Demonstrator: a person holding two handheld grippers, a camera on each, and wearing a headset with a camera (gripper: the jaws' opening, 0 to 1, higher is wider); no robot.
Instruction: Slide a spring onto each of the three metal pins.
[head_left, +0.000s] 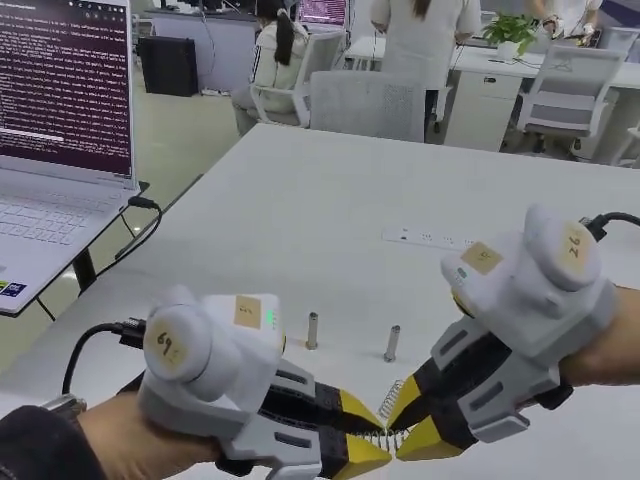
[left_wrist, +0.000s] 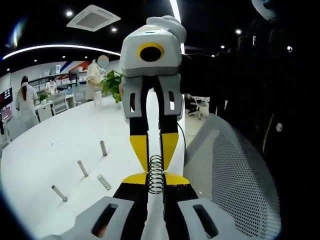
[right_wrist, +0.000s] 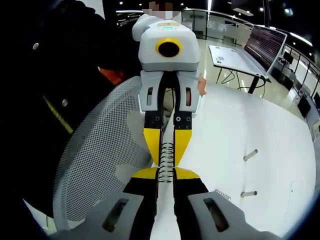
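Bright even ceiling light, soft shadows; gripper views fisheye-warped, head view sharp

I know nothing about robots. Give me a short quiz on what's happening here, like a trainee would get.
1. True or false: the left gripper and right gripper both pinch one spring.
2. Where does the loose spring lie? A on the table near the pins; B on a laptop; C on a chair.
3. Fill in: in the head view, ___ bare pins stand upright.
Key: 1 true; 2 A; 3 two.
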